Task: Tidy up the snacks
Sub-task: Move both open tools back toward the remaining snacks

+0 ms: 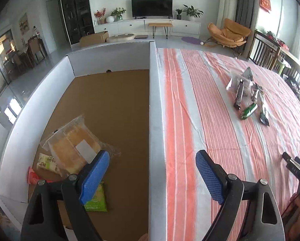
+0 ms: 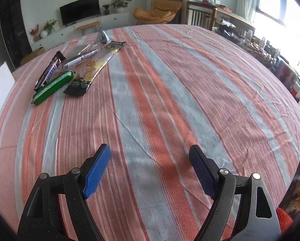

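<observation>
Between picks: both left tongs (image 1: 152, 170) and right tongs (image 2: 149, 170) are wide open and empty, wrapped snacks (image 2: 69, 68) are left far ahead-left of the right tongs on the striped desk (image 2: 170, 100), white-walled cardboard box (image 1: 113, 104) under the left tongs is part-filled, so a reach and grasp is called for next.

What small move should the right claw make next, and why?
Probably reach forward and to the left toward the green stick. The right claw is open and empty over bare cloth, the nearest loose snack is that stick, and the box already holds several snacks.
</observation>
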